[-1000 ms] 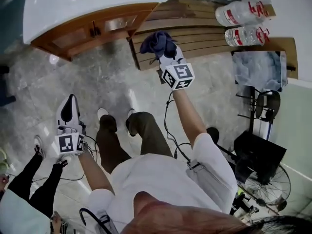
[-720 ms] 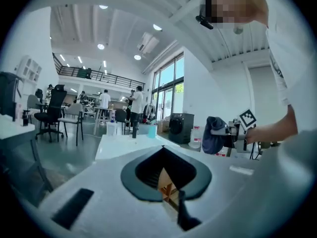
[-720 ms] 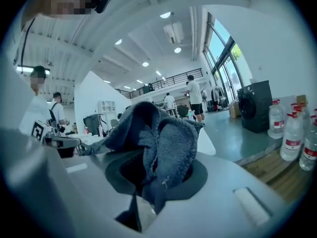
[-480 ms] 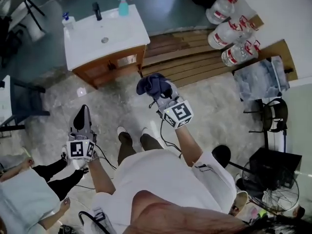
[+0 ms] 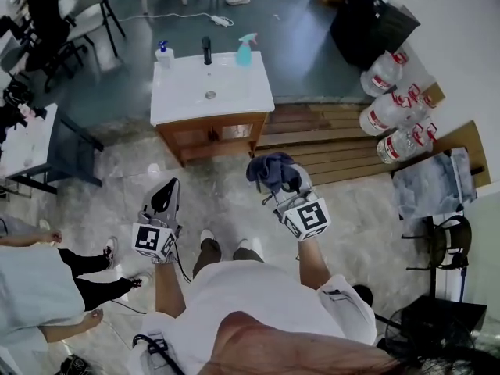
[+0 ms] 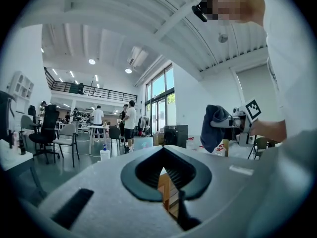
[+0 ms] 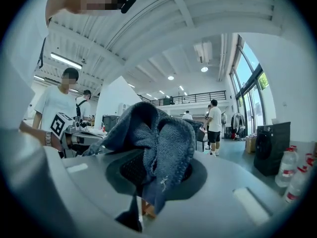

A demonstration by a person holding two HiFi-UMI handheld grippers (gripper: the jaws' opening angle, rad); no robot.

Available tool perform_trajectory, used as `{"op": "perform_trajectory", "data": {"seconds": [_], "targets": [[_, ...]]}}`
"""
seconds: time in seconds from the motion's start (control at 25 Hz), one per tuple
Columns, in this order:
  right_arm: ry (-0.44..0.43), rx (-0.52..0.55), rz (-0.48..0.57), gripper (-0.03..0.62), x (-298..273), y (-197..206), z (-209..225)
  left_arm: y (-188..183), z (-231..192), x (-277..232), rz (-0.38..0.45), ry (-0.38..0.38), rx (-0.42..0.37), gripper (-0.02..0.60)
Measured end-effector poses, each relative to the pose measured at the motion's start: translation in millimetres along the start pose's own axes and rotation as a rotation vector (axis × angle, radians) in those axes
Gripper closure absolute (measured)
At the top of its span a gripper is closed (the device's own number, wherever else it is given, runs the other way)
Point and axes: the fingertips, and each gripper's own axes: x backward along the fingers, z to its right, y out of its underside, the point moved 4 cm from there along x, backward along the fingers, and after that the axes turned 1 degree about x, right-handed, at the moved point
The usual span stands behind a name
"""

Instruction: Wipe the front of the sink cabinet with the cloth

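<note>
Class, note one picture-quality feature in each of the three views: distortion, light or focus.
Head view: wide-angle, evenly lit, sink top brightest. Left gripper view: fisheye in a dark round border, windows bright. Right gripper view: same border; the cloth fills the centre, close to the lens and slightly soft.

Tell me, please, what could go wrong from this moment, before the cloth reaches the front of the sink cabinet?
1. The cloth sits bunched in the right gripper, with loose folds hanging; it could slip out or snag when pressed on the cabinet front.
2. Wooden boards lie on the floor beside the cabinet; stepping closer, the person might trip on them.
</note>
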Motion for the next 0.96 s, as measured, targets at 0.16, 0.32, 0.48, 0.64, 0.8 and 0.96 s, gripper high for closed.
{"op": "perform_trajectory", "data": {"seconds": [0.16, 0.32, 0.48, 0.64, 0.8, 0.96], "targets": [[-0.027, -0.006, -0.006, 0.505, 0, -3, -5, 5, 4, 6, -0.013, -0.003, 0.009, 0.580], [-0.031, 0.010, 0.002, 0.505, -5, -7, -11, 8, -1, 11, -0.016, -0.011, 0.019, 0.580], [-0.030, 0.011, 0.011, 0.505, -9, -8, -13, 7, -1, 9, -0.006, -0.003, 0.013, 0.580], [-0.036, 0.013, 0.016, 0.505, -14, -10, -17, 6, -5, 11, -0.003, -0.004, 0.015, 0.580], [-0.044, 0.017, 0.016, 0.505, -17, -9, -21, 6, -9, 14, 0.000, -0.010, 0.017, 0.580], [-0.046, 0.014, 0.016, 0.505, -18, -9, -22, 5, -10, 17, 0.003, -0.015, 0.016, 0.580]]}}
